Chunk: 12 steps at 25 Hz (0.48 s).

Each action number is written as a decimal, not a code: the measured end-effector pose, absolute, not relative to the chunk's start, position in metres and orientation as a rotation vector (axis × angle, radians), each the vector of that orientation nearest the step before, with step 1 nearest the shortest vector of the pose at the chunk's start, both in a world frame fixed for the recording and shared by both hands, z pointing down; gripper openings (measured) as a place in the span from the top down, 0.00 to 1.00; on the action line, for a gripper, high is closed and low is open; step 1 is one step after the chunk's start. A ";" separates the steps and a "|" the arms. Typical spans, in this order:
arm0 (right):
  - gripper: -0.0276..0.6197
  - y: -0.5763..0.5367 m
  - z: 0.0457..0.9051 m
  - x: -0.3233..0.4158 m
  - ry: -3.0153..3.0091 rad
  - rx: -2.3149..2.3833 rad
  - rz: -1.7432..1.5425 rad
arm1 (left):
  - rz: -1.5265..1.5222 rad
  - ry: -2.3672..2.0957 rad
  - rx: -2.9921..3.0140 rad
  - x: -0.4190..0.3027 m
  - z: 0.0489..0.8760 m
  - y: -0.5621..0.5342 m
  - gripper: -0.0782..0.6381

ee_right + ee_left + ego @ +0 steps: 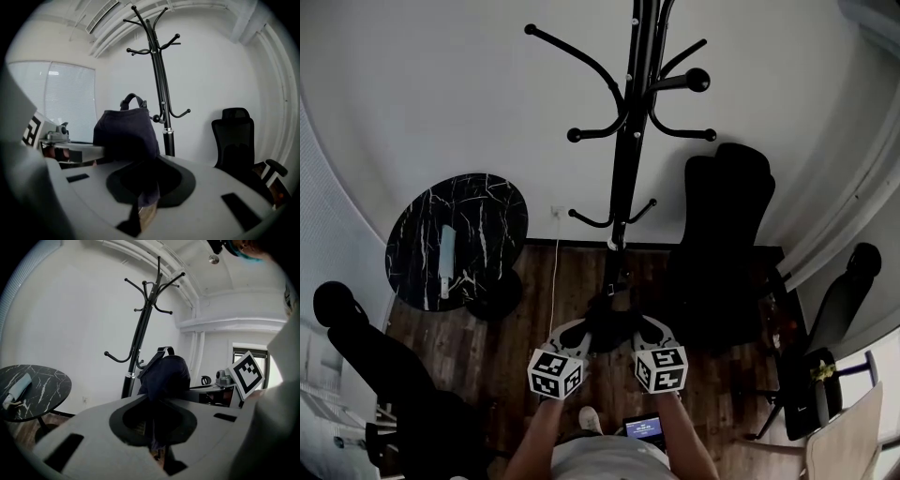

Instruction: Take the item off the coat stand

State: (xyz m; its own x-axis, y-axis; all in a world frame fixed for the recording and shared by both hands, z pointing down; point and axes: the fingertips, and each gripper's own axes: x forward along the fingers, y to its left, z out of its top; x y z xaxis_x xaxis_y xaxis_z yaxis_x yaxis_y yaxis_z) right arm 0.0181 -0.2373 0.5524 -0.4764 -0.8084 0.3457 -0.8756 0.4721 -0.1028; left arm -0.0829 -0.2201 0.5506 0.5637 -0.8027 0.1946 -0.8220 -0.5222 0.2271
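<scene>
A dark navy bag (610, 322) hangs free of the black coat stand (629, 141), low in front of its pole. Both grippers grip it from opposite sides. My left gripper (579, 332) is shut on the bag's fabric, which fills the space between its jaws in the left gripper view, where the bag (164, 376) bulges just ahead. My right gripper (645, 328) is likewise shut on the bag (124, 133), a fold of cloth pinched between its jaws. The stand's hooks (150, 284) carry nothing; its pole (160, 89) rises behind the bag.
A round black marble table (483, 211) with a pale object (446, 256) stands at the left. A black office chair (727, 234) is right of the stand, another chair (839, 305) farther right. A dark chair (366, 347) sits at lower left. A laptop (644, 428) lies by the person's feet.
</scene>
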 end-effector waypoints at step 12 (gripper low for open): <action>0.91 -0.205 0.534 0.027 -2.578 1.370 0.366 | 0.062 -1.463 2.472 -0.071 0.531 -0.183 0.85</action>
State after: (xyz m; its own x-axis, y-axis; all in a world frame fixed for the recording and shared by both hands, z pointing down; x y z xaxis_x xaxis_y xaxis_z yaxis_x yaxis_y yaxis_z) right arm 0.0272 -0.2048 0.5338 -0.5512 -0.7830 0.2882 -0.8323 0.5403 -0.1240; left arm -0.0711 -0.1826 0.5312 0.4900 -0.8546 0.1717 -0.8661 -0.4551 0.2067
